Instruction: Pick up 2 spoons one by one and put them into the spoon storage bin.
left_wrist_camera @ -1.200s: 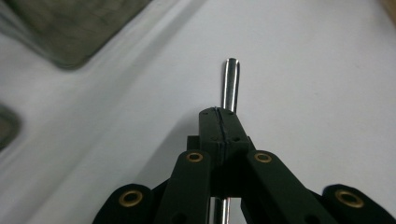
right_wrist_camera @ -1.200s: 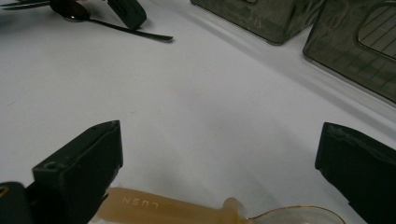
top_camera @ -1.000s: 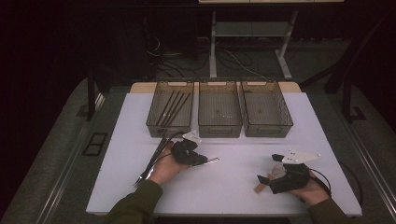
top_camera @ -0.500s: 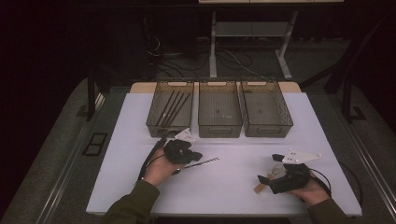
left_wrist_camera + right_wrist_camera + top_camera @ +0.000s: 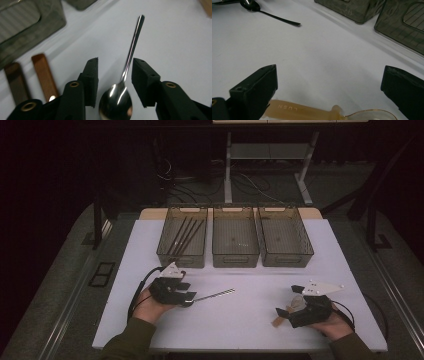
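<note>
the left gripper (image 5: 114, 82) has just been opening; the metal spoon (image 5: 117, 100) lies loose between its jaws, handle pointing to 1 o'clock. the right gripper (image 5: 329, 87) is wide open over a clear plastic spoon (image 5: 332, 112).

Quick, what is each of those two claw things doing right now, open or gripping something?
Left gripper: open, jaws have just been opening, metal spoon lying loose between them.
Right gripper: open wide, amber plastic spoon lying between the jaws, not gripped.

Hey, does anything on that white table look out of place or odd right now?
Nothing looks spilled or damaged. A metal spoon lies loose on the table between the left gripper's open jaws, outside the three bins.
</note>
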The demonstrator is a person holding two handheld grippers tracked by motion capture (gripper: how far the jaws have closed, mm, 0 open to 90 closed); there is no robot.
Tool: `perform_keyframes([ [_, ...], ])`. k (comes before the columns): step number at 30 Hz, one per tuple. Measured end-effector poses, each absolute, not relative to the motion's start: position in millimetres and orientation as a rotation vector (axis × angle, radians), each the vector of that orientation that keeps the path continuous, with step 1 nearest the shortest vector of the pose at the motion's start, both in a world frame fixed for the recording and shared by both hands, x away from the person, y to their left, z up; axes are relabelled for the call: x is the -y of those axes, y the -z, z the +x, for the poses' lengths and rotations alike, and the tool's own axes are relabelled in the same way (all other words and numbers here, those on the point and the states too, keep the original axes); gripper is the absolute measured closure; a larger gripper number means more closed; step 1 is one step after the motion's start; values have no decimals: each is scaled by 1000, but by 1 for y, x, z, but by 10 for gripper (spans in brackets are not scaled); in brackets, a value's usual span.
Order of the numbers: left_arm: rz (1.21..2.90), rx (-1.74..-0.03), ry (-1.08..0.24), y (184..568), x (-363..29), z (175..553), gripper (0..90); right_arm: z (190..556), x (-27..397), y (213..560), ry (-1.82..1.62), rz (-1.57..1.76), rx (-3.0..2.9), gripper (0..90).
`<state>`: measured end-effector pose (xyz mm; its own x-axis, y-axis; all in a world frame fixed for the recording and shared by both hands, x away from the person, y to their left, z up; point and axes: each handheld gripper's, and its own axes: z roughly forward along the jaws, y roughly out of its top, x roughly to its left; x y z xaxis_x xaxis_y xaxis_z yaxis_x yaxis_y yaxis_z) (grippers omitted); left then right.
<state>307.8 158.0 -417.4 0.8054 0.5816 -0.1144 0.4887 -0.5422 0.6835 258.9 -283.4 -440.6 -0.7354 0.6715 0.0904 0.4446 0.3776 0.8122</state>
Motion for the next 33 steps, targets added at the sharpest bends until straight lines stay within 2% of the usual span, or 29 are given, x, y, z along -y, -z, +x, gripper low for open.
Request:
perform_keyframes([
  [7, 2261, -831, -155, 427, -174, 299, 488, 258, 283, 440, -1282, 986, -2381, 11],
  [33, 2332, -797, -137, 438, -165, 300, 476, 258, 283, 440, -1281, 985, -2382, 11],
])
